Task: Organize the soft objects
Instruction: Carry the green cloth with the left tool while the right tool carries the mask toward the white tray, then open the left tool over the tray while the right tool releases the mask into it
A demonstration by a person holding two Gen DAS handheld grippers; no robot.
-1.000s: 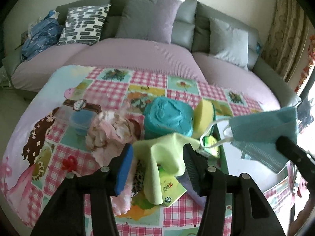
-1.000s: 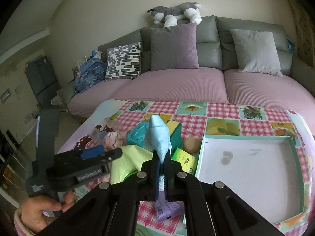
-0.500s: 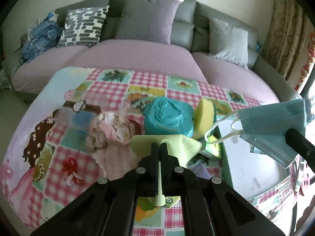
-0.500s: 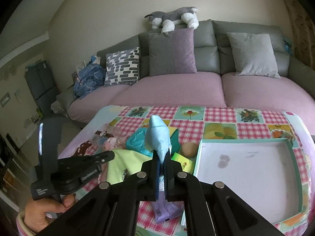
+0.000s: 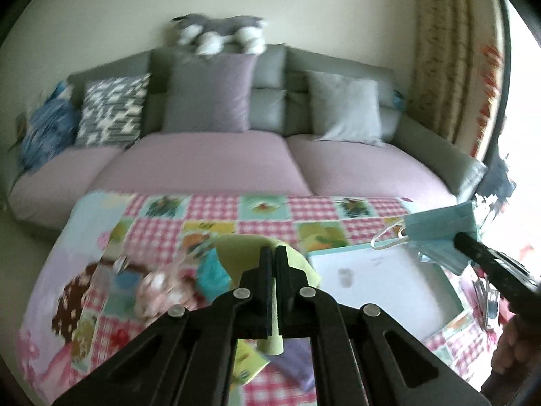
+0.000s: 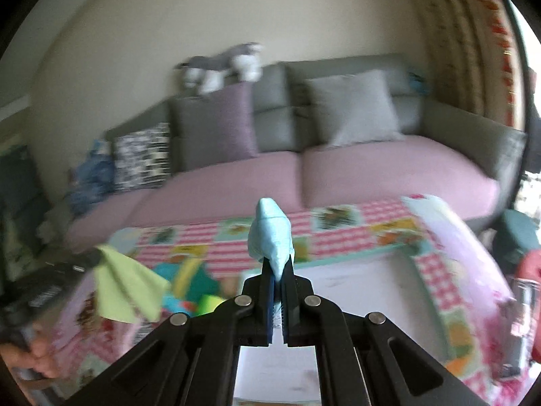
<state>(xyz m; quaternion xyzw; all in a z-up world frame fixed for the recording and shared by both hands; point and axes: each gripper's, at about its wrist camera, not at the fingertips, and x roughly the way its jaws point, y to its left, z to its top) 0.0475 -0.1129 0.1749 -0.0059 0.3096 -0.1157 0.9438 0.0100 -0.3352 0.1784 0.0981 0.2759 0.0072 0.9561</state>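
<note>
The bench (image 5: pixel 209 209), under its checked cloth, carries a white tray (image 5: pixel 382 291) with a teal rim to the right and a heap of soft things to the left. The tray looks empty, so the sorting is likely at an early stage.

The green cloth (image 6: pixel 128 287) hangs clear of the heap, pinched at one edge by the left claw (image 5: pixel 274 253), whose jaws are closed on it. With so narrow a bite, the loose corners could snag the heap and drag something off the bench.

The blue face mask (image 5: pixel 439 233) is clamped in the closed right claw (image 6: pixel 275 270), above the tray. Its ear loops (image 5: pixel 389 240) dangle free and may catch the tray rim. Both views are blurred, so a fast swing could shake either piece loose.
</note>
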